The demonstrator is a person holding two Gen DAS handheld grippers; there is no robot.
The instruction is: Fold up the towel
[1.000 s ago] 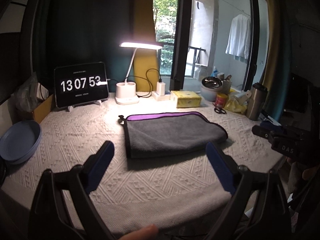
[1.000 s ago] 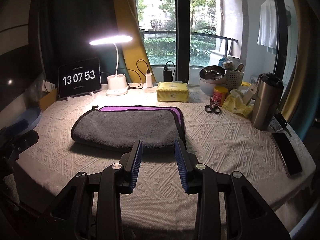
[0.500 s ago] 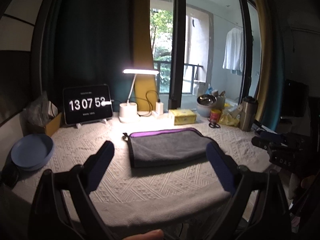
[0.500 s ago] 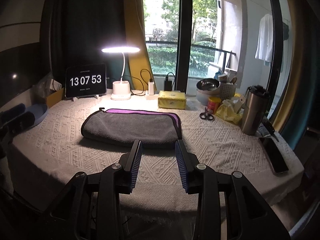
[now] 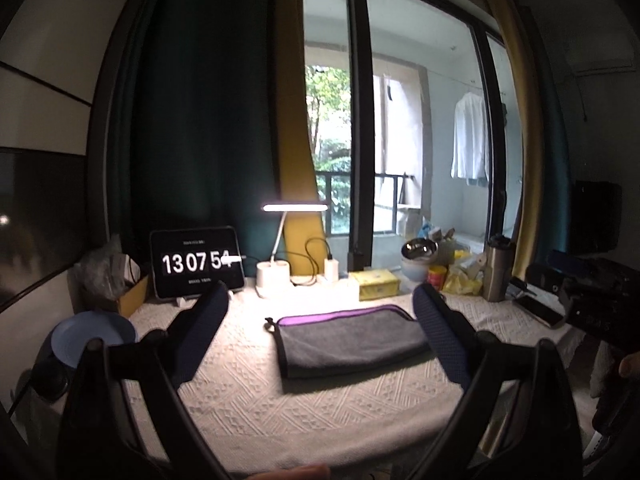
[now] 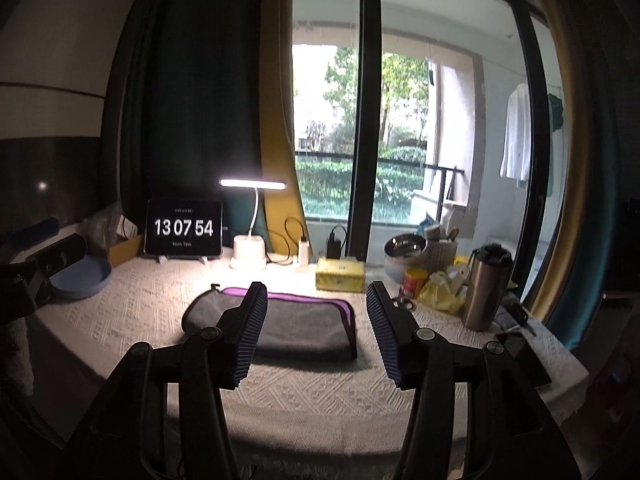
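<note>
Folded grey microfibre towel with purple edging (image 5: 348,338) lies flat mid-bench on the white textured bench cover (image 5: 256,396). Left hand-held gripper (image 5: 320,336) and right hand-held gripper (image 6: 316,334) both spread wide, empty, above the near edge.

black right gripper (image 6: 316,330), ribbed blue pads (image 6: 253,332), silver screws.

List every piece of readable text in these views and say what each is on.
"13 07 54": tablet clock at the back of the table.
Small lines above and below those digits: too small to read.
Yellow tissue box print: too blurred to read.
Red can label: too blurred to read.
</note>
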